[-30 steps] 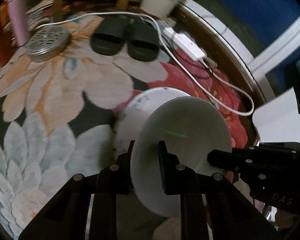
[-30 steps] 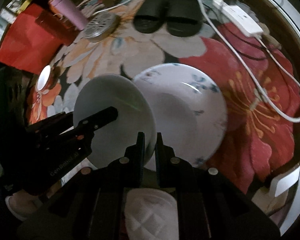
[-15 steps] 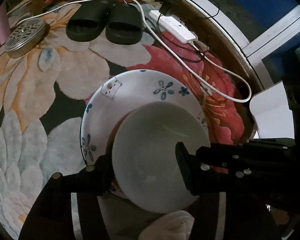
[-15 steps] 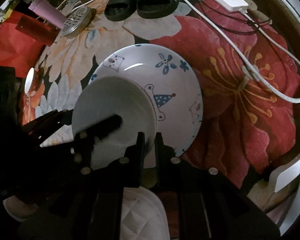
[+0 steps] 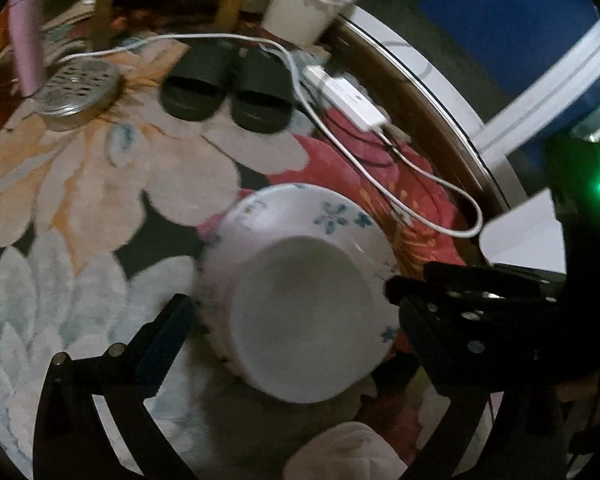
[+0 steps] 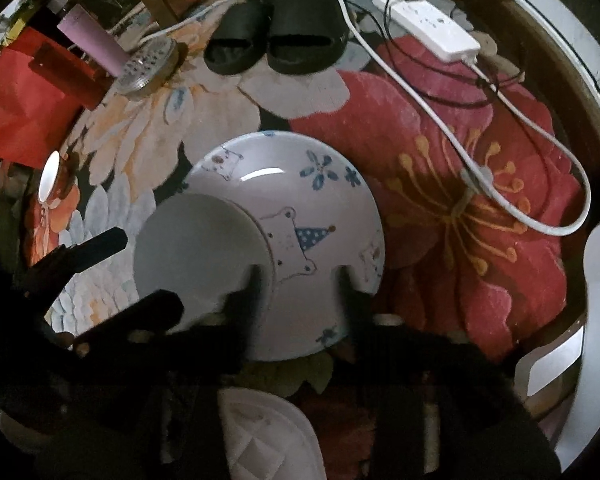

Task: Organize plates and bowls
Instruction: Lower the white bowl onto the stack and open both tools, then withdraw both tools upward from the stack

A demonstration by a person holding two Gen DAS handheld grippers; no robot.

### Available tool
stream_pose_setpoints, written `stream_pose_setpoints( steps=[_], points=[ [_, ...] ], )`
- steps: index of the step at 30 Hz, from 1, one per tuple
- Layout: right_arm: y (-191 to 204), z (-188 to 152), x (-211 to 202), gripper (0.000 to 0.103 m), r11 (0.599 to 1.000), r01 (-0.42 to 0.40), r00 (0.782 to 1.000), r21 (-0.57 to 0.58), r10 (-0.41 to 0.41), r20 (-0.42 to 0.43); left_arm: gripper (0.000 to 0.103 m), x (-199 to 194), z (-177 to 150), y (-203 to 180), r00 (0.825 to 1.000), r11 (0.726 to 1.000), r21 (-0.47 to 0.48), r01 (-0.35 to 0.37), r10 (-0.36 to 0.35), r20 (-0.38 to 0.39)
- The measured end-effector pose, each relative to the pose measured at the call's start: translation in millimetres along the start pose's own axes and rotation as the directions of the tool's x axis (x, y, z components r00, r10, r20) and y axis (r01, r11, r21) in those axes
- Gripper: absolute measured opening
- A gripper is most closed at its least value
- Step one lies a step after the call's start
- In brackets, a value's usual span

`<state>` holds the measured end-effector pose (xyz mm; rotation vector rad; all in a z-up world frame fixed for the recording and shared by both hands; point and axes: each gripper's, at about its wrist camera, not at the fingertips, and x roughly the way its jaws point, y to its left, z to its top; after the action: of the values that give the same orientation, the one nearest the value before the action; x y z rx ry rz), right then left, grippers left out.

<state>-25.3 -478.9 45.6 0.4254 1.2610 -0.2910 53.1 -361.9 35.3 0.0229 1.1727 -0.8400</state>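
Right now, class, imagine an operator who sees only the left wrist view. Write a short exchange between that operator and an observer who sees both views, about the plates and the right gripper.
Operator: Is the right gripper gripping anything?
Observer: No. The right gripper has its jaws opening, and the patterned plate shows between its fingers, which press on nothing.
Operator: What is drawn beside the plain white plate?
Observer: Right of the plain white plate is a bear in a blue dotted party hat.

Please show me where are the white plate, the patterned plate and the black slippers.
white plate (image 6: pixel 196 248), right wrist view, its plain centre
patterned plate (image 6: pixel 320 172), right wrist view, blue flower near rim
black slippers (image 6: pixel 276 36), right wrist view, where the pair meets
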Motion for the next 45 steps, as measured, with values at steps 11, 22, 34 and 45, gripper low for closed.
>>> stream_pose_setpoints(
  steps=[11, 22, 34, 45],
  points=[
    [37.4, 2.9, 2.3, 0.099, 0.997, 0.032, 0.999, -0.074, -0.029, 0.034, 0.102, -23.9, -13.8, 57.7, 0.982, 0.978, -0.102, -0.181, 0.185, 0.040],
    [80.8, -2.4, 13.4, 0.100, 0.990, 0.011, 1.000, -0.140, -0.010, 0.009, 0.102, -43.9, -33.8, 100.1, 0.966, 0.953, -0.174, -0.247, 0.256, 0.030],
    [117.6, -6.8, 20.4, 0.100, 0.980, -0.008, 1.000, -0.201, 0.009, 0.003, 0.102, -62.2, -51.9, 139.2, 0.952, 0.925, -0.243, -0.293, 0.306, 0.016],
    [148.1, -13.9, 29.8, 0.100, 0.966, -0.025, 1.000, -0.256, 0.020, -0.019, 0.102, -75.5, -70.9, 173.2, 0.940, 0.894, -0.308, -0.326, 0.341, -0.005]
  ],
)
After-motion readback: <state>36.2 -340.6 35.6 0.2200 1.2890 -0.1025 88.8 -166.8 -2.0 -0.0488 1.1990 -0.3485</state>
